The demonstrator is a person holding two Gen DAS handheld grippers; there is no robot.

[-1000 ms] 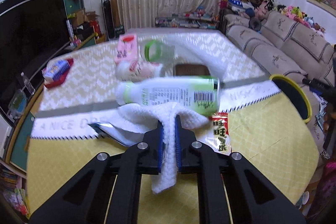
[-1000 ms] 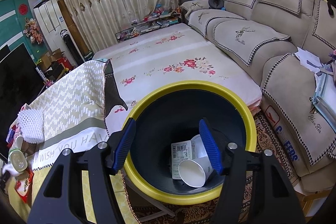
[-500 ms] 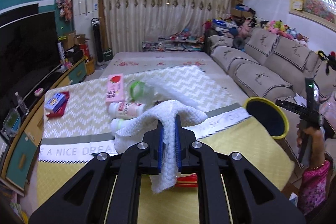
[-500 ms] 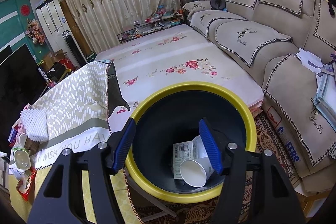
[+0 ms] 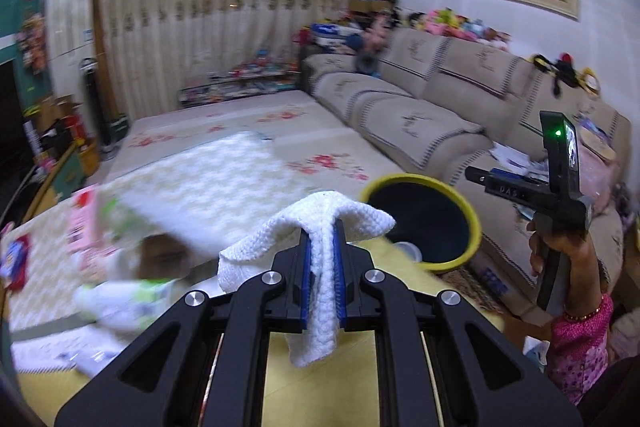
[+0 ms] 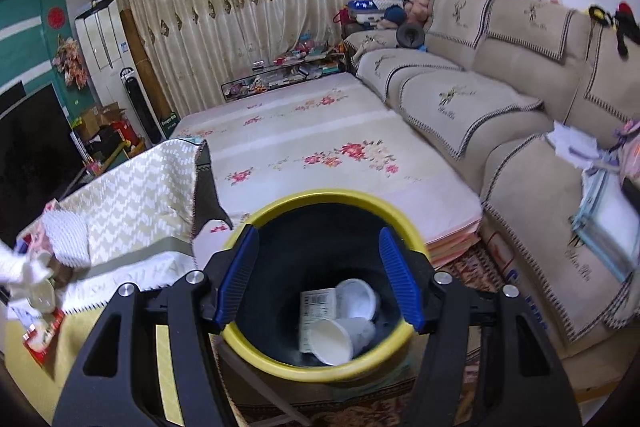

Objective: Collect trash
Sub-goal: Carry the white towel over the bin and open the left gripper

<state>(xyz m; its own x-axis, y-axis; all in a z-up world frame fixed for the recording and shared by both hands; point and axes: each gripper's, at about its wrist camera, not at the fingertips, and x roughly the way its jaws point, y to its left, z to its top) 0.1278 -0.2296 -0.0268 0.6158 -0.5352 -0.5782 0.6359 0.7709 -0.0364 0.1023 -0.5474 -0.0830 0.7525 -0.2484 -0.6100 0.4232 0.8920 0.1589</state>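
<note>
White cloth point(image 5: 320, 267) now nearer bin point(image 5: 472, 223)

Two fisheye views, each looking forward and downward along a handheld gripper's black arms and blue fingers. The left wrist view sits above the yellow counter point(image 5: 360, 383), facing across it toward the yellow-rimmed bin point(image 5: 472, 223) and the sofa point(image 5: 420, 115); its left side is blurred, so detail there is uncertain. The right wrist view hangs close over the same bin point(image 6: 256, 355), looking into it. Both views share the bin, sofa, the floral bed point(image 6: 320, 131) and the curtains point(image 6: 248, 15). The left view also catches the right gripper point(image 5: 480, 178) from the side.
</note>
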